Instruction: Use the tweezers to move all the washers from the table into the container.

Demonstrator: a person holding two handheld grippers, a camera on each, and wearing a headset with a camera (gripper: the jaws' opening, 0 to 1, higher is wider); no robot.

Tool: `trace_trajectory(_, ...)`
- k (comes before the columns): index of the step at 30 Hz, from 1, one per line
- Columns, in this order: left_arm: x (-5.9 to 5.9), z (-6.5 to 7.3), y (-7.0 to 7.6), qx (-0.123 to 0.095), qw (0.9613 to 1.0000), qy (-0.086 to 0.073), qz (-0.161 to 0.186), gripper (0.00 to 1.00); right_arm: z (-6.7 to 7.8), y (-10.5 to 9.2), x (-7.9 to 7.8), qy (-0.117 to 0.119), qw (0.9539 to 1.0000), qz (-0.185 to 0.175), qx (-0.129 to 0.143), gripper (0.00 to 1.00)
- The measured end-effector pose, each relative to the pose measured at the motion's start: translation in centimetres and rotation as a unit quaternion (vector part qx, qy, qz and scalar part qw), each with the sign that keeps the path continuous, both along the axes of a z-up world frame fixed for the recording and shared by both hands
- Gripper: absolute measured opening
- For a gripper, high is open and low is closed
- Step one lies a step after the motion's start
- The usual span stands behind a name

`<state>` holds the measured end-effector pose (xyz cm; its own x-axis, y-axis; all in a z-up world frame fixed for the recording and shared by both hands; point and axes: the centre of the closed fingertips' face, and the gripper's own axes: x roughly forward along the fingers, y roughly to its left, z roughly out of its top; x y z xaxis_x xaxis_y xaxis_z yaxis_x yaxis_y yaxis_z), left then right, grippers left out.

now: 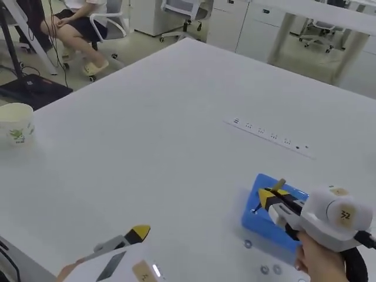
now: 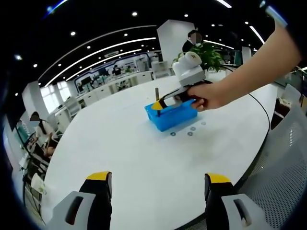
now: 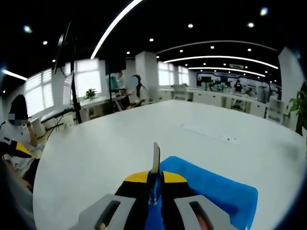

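Likely dropping off over the blue box [image 1: 249,221].
Holding left tool [image 2: 158,179] wide and idle above the bench [image 1: 176,147]; clamping tweezers [image 3: 156,155] in right tool [image 3: 154,178] over the box. Next, probably: reaching down for washers [image 1: 264,269] just beside it.

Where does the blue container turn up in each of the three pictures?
Head view: the blue container sits lower right, partly behind the right gripper.
Left gripper view: the container is centre, on the white table.
Right gripper view: the container is bottom right, beyond the jaws.
Shared landmark: the tweezers clamped in the right gripper, above it.
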<state>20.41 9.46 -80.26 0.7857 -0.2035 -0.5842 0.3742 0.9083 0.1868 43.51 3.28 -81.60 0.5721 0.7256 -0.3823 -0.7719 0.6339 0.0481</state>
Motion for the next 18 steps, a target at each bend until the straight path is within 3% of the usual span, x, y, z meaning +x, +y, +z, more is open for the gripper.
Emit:
trace_trajectory(4,0.0,0.0,0.0,0.002,1.0,0.001,-0.001,0.8,0.8,0.1,-0.2,-0.005,1.0,0.007,-0.003,0.05)
trace_trajectory(9,-0.1,0.0,0.0,0.006,1.0,0.002,-0.004,0.8,3.5,-0.2,-0.4,-0.025,0.9996,0.008,0.012,0.05)
trace_trajectory(12,-0.1,0.0,-0.1,0.014,0.9999,-0.002,-0.008,0.79,5.2,-0.6,-1.1,-0.039,0.9988,0.01,0.029,0.05)
trace_trajectory(18,0.0,0.3,-0.1,0.016,0.9998,-0.01,-0.009,0.79,6.4,-0.7,-3.2,-0.041,0.9977,0.033,0.043,0.05)
